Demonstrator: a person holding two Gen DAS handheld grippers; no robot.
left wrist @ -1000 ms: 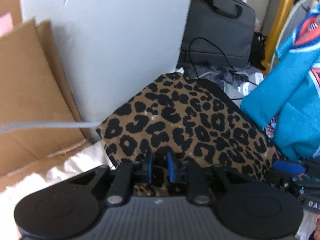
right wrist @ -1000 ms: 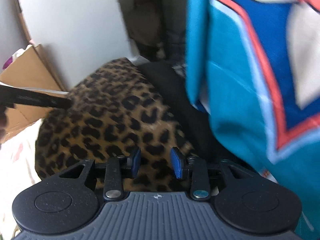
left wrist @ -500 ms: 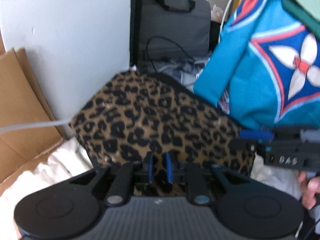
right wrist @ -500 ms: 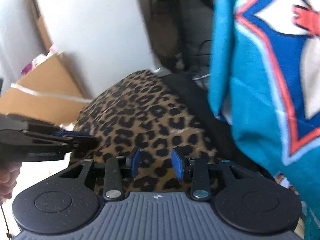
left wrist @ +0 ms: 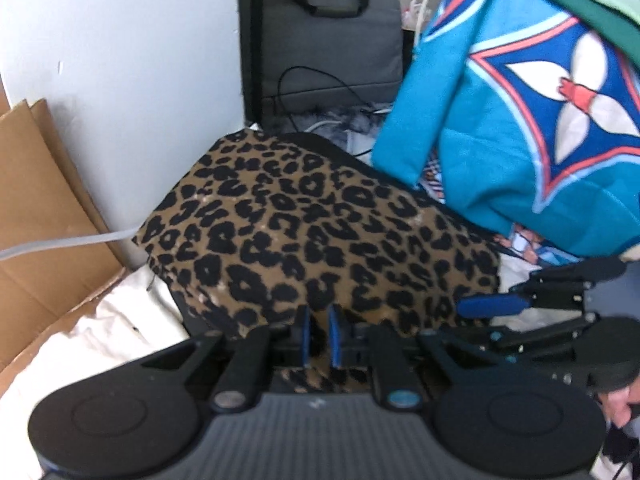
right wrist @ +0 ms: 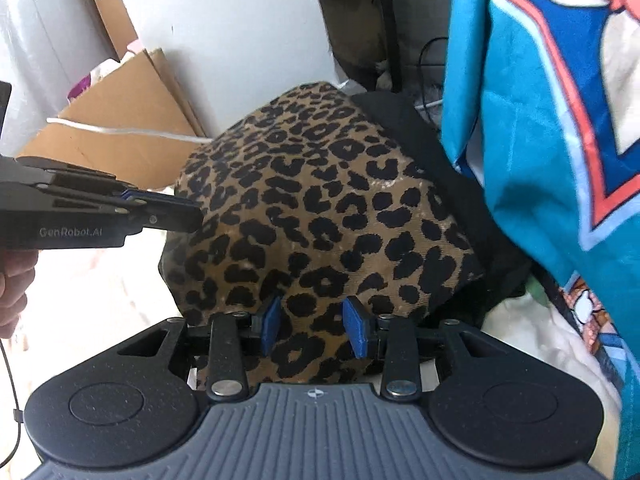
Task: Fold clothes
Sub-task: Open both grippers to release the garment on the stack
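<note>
Your left hand-held gripper point(left wrist: 318, 334) is closing, its blue pads narrow around the near hem of the leopard-print garment point(left wrist: 320, 232), cloth between them. Your right hand-held gripper point(right wrist: 314, 330) stands about half wide, with the same hem lying between its pads; I cannot tell whether they press it. The garment lies as a folded block on a dark cloth point(right wrist: 404, 120), between the cardboard point(left wrist: 36, 184) on the left and the hanging teal blanket point(left wrist: 520, 128) on the right.

To do this fold well, I would pinch every layer of the hem on both sides before lifting, and keep the two grips level so the edge stays straight.

What lies beneath the garment is hidden, so you cannot count its layers. The surface under the white sheet point(left wrist: 100, 328) is not visible either.
</note>
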